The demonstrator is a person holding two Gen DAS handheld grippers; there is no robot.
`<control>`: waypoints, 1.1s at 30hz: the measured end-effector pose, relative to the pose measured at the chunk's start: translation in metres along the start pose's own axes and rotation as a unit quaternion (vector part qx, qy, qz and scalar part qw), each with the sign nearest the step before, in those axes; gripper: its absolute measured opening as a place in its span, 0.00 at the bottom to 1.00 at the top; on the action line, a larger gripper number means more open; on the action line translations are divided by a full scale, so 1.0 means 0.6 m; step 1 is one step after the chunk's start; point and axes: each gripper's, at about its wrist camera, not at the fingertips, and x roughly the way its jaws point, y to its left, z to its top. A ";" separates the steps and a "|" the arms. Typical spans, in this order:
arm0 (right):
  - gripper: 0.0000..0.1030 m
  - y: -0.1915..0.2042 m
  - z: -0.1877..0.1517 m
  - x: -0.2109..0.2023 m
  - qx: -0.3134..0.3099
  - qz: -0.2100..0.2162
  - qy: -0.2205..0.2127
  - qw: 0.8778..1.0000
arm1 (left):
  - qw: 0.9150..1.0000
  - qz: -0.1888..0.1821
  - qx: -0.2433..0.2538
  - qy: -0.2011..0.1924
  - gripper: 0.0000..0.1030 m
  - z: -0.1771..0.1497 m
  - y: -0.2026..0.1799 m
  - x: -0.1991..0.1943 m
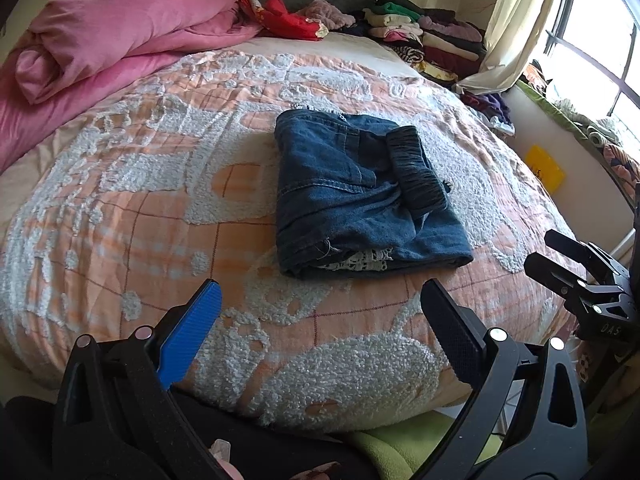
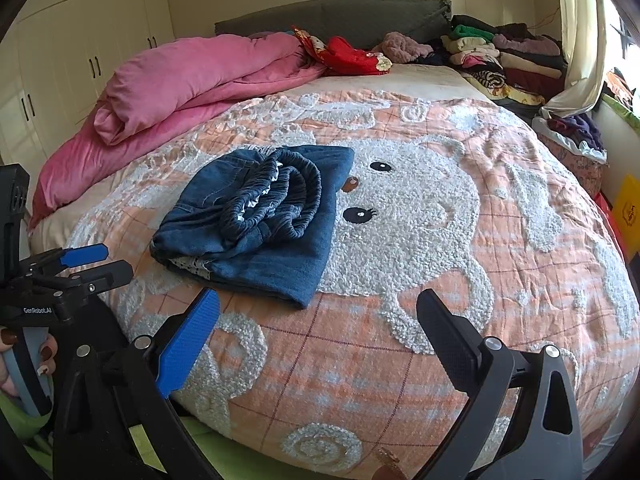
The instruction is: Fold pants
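A pair of dark blue denim pants (image 1: pixel 360 196) lies folded into a compact bundle on the orange and white bedspread (image 1: pixel 140 208), elastic waistband on top. It also shows in the right wrist view (image 2: pixel 260 220). My left gripper (image 1: pixel 320 300) is open and empty, held back from the bundle near the bed's front edge. My right gripper (image 2: pixel 318 308) is open and empty, just in front of and right of the bundle. The right gripper appears at the right edge of the left view (image 1: pixel 560 256); the left gripper appears at the left edge of the right view (image 2: pixel 96 264).
A pink duvet (image 1: pixel 100 40) is rolled at the back left. Stacks of folded clothes (image 1: pixel 432 36) sit at the back right by a curtain (image 1: pixel 516 20) and window. White wardrobes (image 2: pixel 60 60) stand to the left. A green mat (image 1: pixel 404 444) lies below the bed edge.
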 end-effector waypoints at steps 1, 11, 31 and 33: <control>0.95 0.000 0.000 -0.001 0.000 0.000 0.000 1.000 | 1.000 -0.001 0.000 0.000 0.91 0.000 0.000 0.000; 0.96 0.002 0.001 -0.002 -0.001 -0.002 -0.001 1.000 | 1.000 0.002 -0.001 0.000 0.91 0.001 0.000 -0.001; 0.96 0.001 0.001 -0.004 -0.002 -0.007 -0.001 1.000 | 1.000 0.014 -0.003 0.001 0.91 0.002 0.001 -0.002; 0.96 0.001 0.001 -0.005 -0.001 -0.007 -0.003 1.000 | 1.000 0.014 -0.004 0.001 0.91 0.002 0.001 -0.002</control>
